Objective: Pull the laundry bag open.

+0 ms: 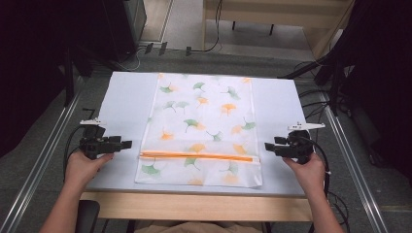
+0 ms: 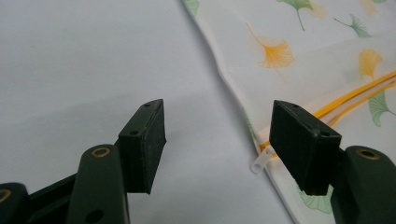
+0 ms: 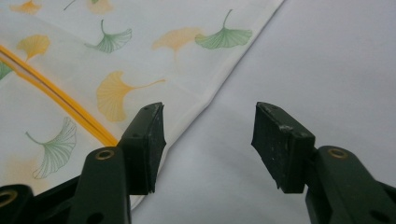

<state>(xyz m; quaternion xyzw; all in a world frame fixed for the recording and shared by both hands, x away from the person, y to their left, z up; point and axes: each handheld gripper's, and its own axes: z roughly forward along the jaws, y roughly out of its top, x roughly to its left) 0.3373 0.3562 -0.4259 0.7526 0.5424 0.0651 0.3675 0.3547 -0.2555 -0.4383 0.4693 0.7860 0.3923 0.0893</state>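
A white fabric bag [image 1: 201, 128] printed with green and orange ginkgo leaves lies flat in the middle of the pale table [image 1: 124, 99]. Its long axis runs from the person's edge towards the far edge, and its far end reaches almost to the table's far edge. An orange zipper [image 1: 197, 156] crosses it from side to side near the near end — square to the long axis.

The left gripper [image 1: 127, 144] rests just beside the bag's left edge, level with the zipper, jaws pointing at the cloth. In the left gripper view the jaws stand spread with nothing between them; the small clear zipper pull [image 2: 259, 161] lies at the bag's edge, partly behind the jaw on the right, and the zipper's start is hidden there too.

The right gripper [image 1: 268, 146] sits just off the bag's right edge, also facing inward. In the right gripper view its jaws are apart and empty; the one on the left overlaps the bag's edge and covers the zipper's end.

The bag's far end is cut off in both gripper views. Whether the zipper is fully closed is hard to make out from above.
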